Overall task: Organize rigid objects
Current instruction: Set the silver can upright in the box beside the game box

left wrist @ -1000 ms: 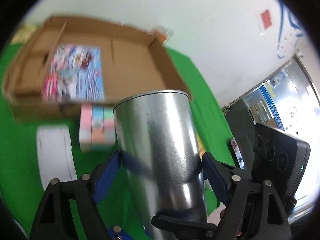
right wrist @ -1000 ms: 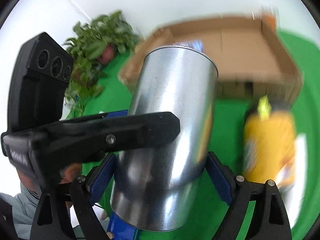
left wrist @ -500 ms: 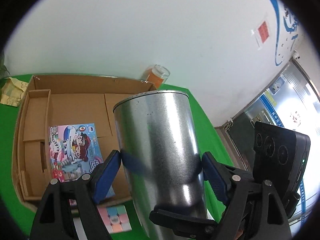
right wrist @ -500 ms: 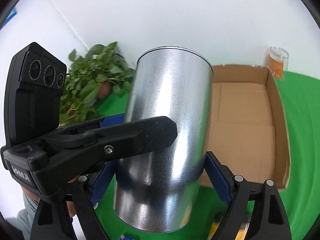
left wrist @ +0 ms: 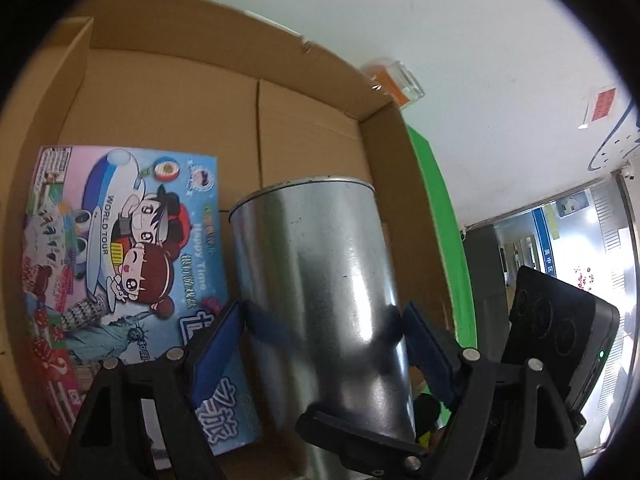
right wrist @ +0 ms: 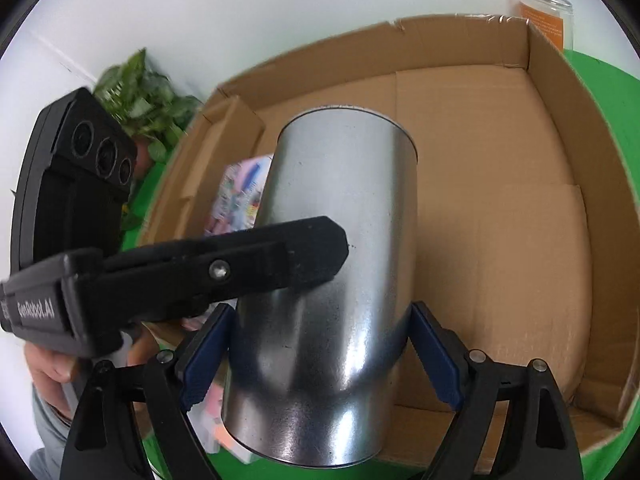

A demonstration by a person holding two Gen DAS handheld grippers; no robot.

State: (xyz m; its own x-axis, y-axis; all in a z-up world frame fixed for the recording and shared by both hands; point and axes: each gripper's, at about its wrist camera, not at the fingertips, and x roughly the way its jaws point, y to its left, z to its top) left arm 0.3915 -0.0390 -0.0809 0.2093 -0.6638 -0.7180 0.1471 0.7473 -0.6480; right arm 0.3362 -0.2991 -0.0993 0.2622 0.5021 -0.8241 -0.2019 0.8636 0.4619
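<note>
A shiny metal can (left wrist: 320, 280) is clamped by both tools at once, and it hangs over the open cardboard box (left wrist: 168, 92). In the left wrist view the left gripper (left wrist: 320, 344) has its blue pads (left wrist: 216, 352) pressed against opposite sides of the can's lower body; the pads' reflections show in the metal where they touch. In the right wrist view the right gripper (right wrist: 320, 356) grips the same can (right wrist: 332, 272) in the same way, blue pads (right wrist: 434, 360) tight on either flank, so neither tool is free; one black finger of the left gripper (right wrist: 256, 264) crosses in front of the can from the left, and a person's hand (right wrist: 52, 364) holds that tool at the lower left edge.

The can tilts away from both cameras with its far rim toward the box floor; whether it touches the cardboard cannot be told. Inside the box, to the can's left, a colourful cartoon game box (left wrist: 116, 264) lies flat on the floor; the right part of the box floor (right wrist: 500, 220) is bare cardboard. The box sits on a green cloth (right wrist: 600, 80); just past its far corner stands a clear jar with an orange label (right wrist: 546, 12); a leafy potted plant (right wrist: 140, 92) stands beyond the box's left side, against a white wall (left wrist: 440, 20).
</note>
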